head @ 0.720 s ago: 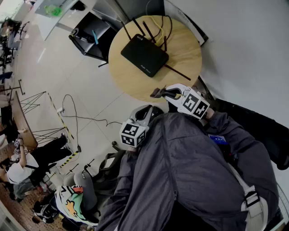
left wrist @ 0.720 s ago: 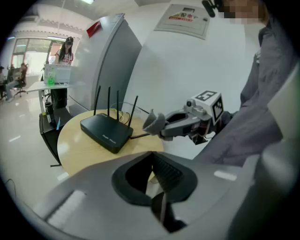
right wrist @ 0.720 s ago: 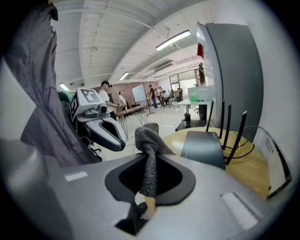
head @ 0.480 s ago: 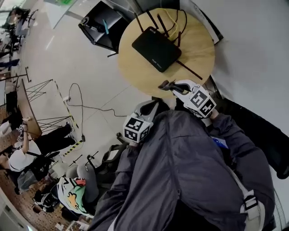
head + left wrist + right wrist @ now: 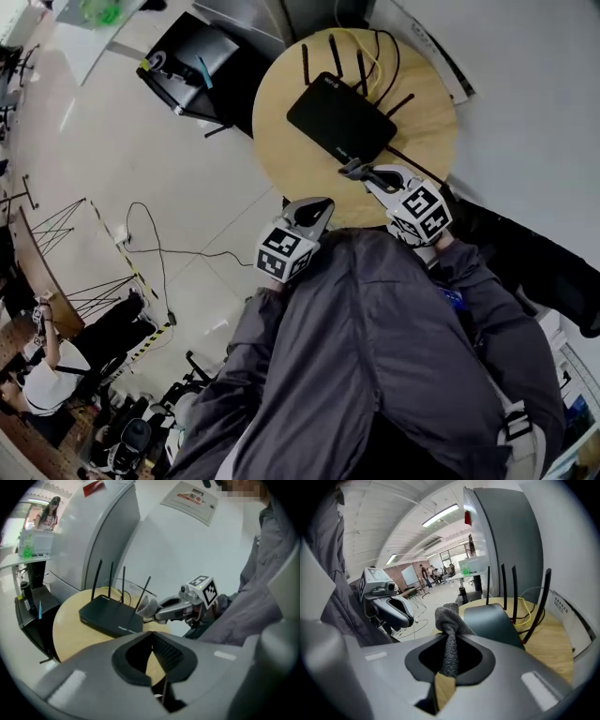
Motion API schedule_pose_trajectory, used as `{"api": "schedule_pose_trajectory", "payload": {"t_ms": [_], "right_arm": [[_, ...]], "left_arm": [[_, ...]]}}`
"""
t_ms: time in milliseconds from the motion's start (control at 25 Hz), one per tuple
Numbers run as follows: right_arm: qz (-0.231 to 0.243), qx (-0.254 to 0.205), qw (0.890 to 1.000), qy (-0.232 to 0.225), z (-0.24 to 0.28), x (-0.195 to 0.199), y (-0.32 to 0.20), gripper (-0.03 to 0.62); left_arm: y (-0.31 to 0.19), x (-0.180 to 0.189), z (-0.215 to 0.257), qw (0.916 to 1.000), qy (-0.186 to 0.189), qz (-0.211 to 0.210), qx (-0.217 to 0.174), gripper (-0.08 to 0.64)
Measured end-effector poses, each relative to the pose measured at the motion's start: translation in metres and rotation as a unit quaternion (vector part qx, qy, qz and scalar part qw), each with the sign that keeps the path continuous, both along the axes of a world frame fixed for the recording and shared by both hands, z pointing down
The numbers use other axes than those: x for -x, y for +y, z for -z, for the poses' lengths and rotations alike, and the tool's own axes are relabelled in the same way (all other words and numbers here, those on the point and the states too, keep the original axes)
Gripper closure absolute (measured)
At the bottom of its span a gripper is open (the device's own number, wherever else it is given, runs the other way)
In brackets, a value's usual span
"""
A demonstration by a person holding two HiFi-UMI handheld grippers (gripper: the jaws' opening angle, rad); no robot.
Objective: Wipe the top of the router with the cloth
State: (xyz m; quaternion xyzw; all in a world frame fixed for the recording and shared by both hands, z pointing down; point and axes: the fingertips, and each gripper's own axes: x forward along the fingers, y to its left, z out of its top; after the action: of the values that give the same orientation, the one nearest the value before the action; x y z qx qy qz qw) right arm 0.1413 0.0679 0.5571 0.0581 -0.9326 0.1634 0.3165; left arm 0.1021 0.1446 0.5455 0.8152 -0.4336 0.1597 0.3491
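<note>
Round counter [image 5: 281, 141] had the router [image 5: 342, 122] on it, right gripper [image 5: 361, 172] fingers clamped the cloth [image 5: 447, 630] right by it, left gripper [image 5: 317, 210] fingers pressed together, empty.

A round wooden table [image 5: 281, 150] stands on a pale, glossy floor [image 5: 112, 169], close against a white wall [image 5: 534, 112]. Behind the table rises a tall grey cabinet [image 5: 506, 536], and a printed notice [image 5: 190, 501] hangs on the wall just beside it. A low black stand [image 5: 192, 70] sits near the table's far edge. Well beyond the table, strip lights [image 5: 440, 515] run along a white ceiling toward a brick wall [image 5: 391, 576].
</note>
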Motion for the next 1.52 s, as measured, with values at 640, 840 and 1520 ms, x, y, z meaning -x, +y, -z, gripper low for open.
{"api": "schedule_pose_trajectory", "payload": {"t_ms": [640, 840, 1520], "right_arm": [[-0.229, 0.020, 0.972, 0.055, -0.012, 0.108, -0.079, 0.555], [-0.245, -0.003, 0.968, 0.060, -0.018, 0.116, -0.092, 0.555], [-0.240, -0.035, 0.955, 0.172, -0.089, 0.136, -0.210, 0.554]], "left_arm": [[-0.053, 0.143, -0.002, 0.9856, 0.057, -0.159, -0.005, 0.560], [-0.070, 0.139, -0.001, 0.9790, 0.042, -0.200, -0.003, 0.560], [-0.078, 0.154, 0.012, 0.9859, 0.001, -0.167, 0.007, 0.560]]}}
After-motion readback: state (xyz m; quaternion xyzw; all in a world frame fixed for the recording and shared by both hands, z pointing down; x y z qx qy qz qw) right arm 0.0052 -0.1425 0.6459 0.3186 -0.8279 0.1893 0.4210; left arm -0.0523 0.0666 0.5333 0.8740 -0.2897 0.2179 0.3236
